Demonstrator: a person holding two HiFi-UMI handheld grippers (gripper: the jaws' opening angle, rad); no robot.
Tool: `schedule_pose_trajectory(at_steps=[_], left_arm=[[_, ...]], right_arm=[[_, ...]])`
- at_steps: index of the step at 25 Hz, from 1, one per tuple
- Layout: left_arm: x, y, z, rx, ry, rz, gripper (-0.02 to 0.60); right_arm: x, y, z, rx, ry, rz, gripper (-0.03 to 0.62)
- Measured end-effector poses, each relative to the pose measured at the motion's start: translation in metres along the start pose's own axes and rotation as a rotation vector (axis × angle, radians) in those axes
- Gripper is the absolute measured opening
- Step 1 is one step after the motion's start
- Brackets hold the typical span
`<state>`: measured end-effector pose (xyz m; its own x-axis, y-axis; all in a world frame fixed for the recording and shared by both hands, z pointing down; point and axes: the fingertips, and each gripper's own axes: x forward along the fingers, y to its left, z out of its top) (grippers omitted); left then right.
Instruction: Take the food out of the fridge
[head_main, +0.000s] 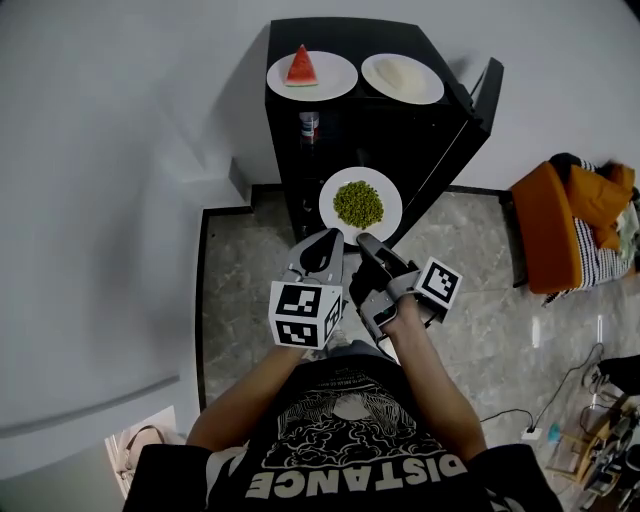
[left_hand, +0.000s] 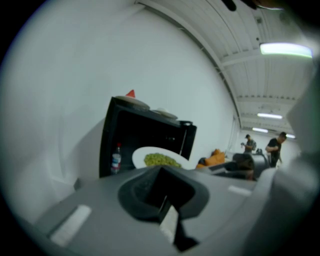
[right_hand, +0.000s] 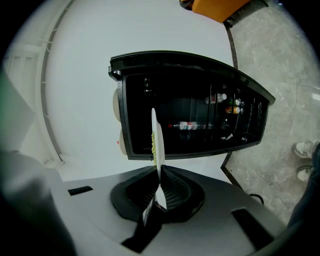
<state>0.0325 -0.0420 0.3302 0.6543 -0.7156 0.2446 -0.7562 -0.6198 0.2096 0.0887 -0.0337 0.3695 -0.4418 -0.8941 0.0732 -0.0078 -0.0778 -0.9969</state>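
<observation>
White wall (head_main: 120, 150) behind, grey marbled stone floor (head_main: 470, 260) with a black border strip underfoot. Black mini fridge (head_main: 420, 140) stands at my 12 o'clock against the wall, its door (head_main: 485, 95) swung open toward 1 o'clock. On the fridge top: round white plate (head_main: 335, 82) at 11 o'clock carrying a red wedge of watermelon (head_main: 301, 66), and a second round white plate (head_main: 402, 78) at 1 o'clock with something pale on it, can't tell what. Small clear bottle with a red cap (head_main: 309, 127) stands inside the open front, left side. Task item: round white plate (head_main: 330, 205) with a heap of green peas (head_main: 358, 204), in the air just in front of the open fridge, between the fridge and my tongs. My right gripper (head_main: 368, 245) is clenched on that plate's near rim at its 6 o'clock; the right gripper view shows the rim edge-on, pinched between the two ribbed pads (right_hand: 170, 192), peas on the left face. My left gripper (head_main: 325, 245) sits just beside it at 9 o'clock, tips near the plate rim; in the left gripper view its jaws are together with nothing between them, and the plate shows beyond them. Orange padded seat (head_main: 545, 225) with striped cloth at 2 o'clock, well apart. Two people stand far off at 3 o'clock in the left gripper view.
</observation>
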Motion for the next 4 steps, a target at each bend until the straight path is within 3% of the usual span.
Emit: schedule_pose_trajectory(at_steps=[4], left_arm=[[0.0008,0.0006,0.0006,0.001,-0.002,-0.001,0.002]], right_arm=[[0.0007,0.0002,-0.0002,0.002,0.004,0.004,0.011]])
